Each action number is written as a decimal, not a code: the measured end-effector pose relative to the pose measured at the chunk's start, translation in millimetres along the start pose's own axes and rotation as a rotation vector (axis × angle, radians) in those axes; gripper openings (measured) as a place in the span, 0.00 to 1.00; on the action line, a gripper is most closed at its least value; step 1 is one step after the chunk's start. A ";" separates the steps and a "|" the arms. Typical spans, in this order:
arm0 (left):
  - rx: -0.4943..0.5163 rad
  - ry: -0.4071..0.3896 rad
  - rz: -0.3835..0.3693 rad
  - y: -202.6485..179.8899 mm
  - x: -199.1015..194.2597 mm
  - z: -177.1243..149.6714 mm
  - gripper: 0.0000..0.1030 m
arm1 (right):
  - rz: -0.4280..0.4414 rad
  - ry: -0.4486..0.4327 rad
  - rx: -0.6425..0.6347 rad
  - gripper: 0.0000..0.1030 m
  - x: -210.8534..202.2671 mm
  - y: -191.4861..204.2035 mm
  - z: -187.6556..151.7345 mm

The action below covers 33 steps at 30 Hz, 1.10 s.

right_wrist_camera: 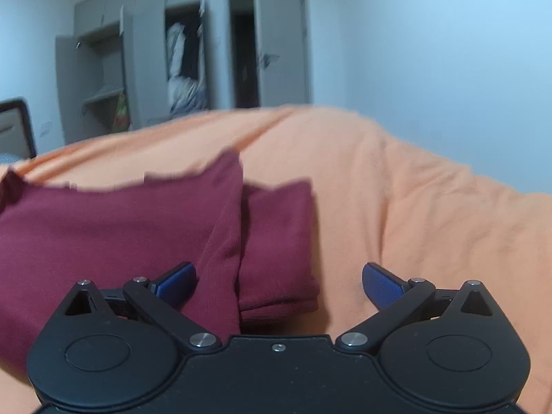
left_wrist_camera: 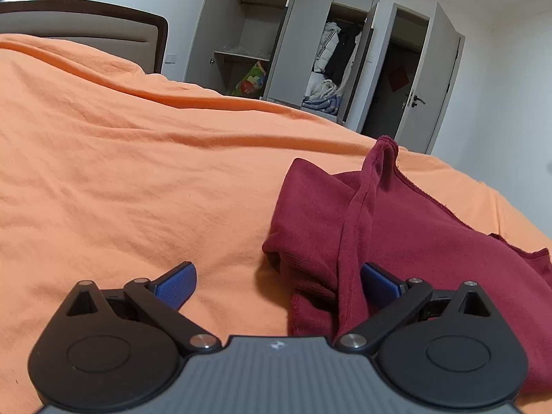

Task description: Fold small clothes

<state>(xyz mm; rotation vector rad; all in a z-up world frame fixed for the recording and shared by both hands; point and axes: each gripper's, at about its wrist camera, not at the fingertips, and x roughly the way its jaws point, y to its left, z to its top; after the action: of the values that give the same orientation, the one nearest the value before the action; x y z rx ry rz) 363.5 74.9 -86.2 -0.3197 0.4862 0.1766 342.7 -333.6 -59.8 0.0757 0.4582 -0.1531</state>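
A dark red garment [left_wrist_camera: 396, 227] lay partly folded on the orange bedsheet [left_wrist_camera: 138, 172]. The left gripper [left_wrist_camera: 277, 281], jaws spread wide, straddled the garment's near left edge. The right gripper [right_wrist_camera: 278, 281], likewise spread, straddled its near right edge. An open wardrobe [left_wrist_camera: 276, 41] stood far behind.

**Two low wrist views across the bed**

Each camera sits just behind its own gripper, close above the orange bedsheet [left_wrist_camera: 138, 158], and faces the grey wardrobe [left_wrist_camera: 276, 45]. The left gripper [left_wrist_camera: 278, 284] sees the red garment [left_wrist_camera: 396, 227] to its right. The right gripper [right_wrist_camera: 278, 284] sees it to its left. Both views share the garment, sheet, wardrobe and headboard [left_wrist_camera: 86, 24].
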 end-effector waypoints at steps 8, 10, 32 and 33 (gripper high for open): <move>-0.010 -0.019 -0.017 2.9 -4.0 -6.2 0.99 | 0.191 -0.108 -0.084 0.99 -12.7 78.2 41.3; -0.018 -0.024 -0.027 4.5 -4.6 -7.9 1.00 | 0.260 -0.060 -0.105 0.99 8.8 103.9 48.3; -0.017 -0.032 -0.032 4.8 -4.0 -10.5 1.00 | 0.233 0.027 -0.099 0.99 43.5 140.1 9.3; -0.017 -0.032 -0.032 4.8 -4.0 -10.6 1.00 | 0.225 0.019 -0.112 0.99 34.0 141.0 7.7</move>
<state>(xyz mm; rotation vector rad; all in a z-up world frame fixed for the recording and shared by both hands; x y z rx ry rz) 354.3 75.4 -94.3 -0.3406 0.4477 0.1545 399.2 -199.9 -62.7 0.0188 0.4734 0.0938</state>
